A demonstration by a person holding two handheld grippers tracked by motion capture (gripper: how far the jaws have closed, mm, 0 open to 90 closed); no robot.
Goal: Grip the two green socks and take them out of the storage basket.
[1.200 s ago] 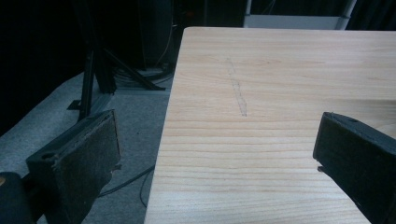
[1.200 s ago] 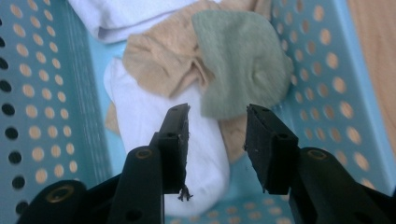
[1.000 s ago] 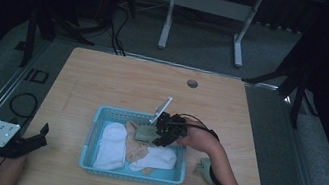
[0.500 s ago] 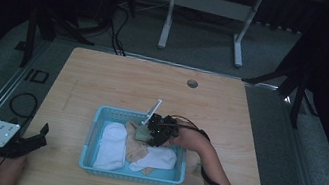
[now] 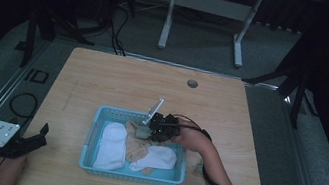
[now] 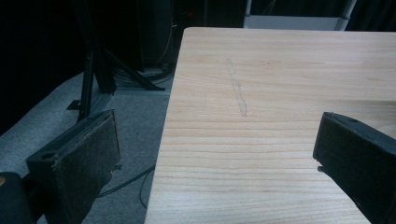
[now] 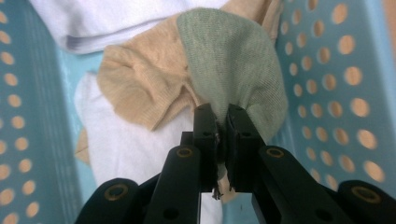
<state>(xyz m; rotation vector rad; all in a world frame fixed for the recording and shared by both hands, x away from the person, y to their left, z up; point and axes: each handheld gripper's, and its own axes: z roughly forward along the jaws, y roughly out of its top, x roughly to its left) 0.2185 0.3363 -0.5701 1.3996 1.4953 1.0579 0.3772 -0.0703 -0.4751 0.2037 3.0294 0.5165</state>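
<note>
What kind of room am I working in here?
Probably a lab or recording studio, not a home: a bare wooden table stands on grey carpet amid dark stands and loose cables, with a metal desk frame behind. On it, just a blue basket of socks.

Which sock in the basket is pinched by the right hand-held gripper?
The beige sock with the green toe; the two white socks lie free.

A basket (image 5: 92,136) is set on the near half of a table (image 5: 119,80), with several socks (image 5: 110,144) laid inside it. The right gripper (image 5: 146,131) is positioned over the basket's far edge, closed on one sock (image 7: 233,70). The left gripper (image 5: 30,141) is held at the table's near left corner, well apart from the basket.
</note>
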